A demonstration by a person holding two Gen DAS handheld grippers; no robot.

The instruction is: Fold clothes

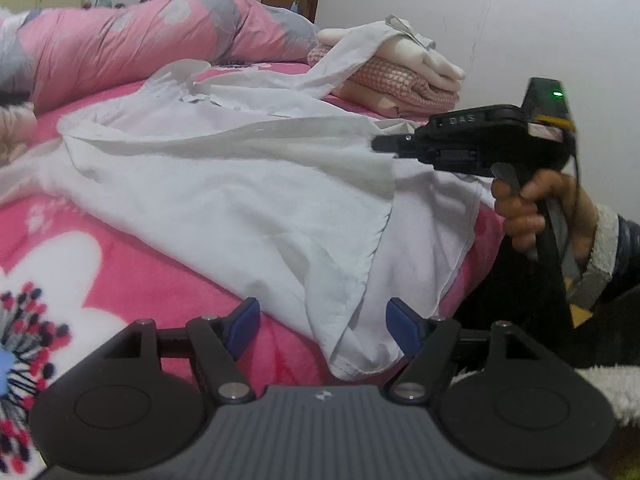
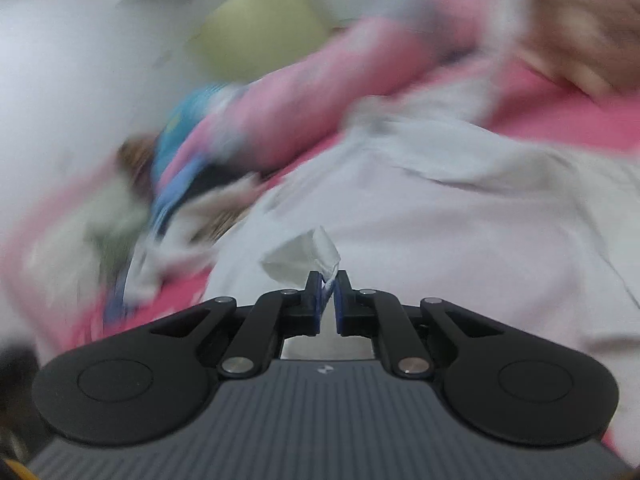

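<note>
Across the pink floral blanket (image 1: 132, 280) the white shirt (image 1: 224, 200) lay spread and rumpled, its hem drooping off the bed edge nearest me. My right gripper (image 2: 329, 280) had its jaws pinched together on a small fold of that shirt; so thin a bite, I judged, could slip free if I pulled hard, dumping the fold. My left gripper (image 1: 322, 320) stood with jaws apart around the hem, gripping nothing, so the cloth might drag unevenly.
</note>
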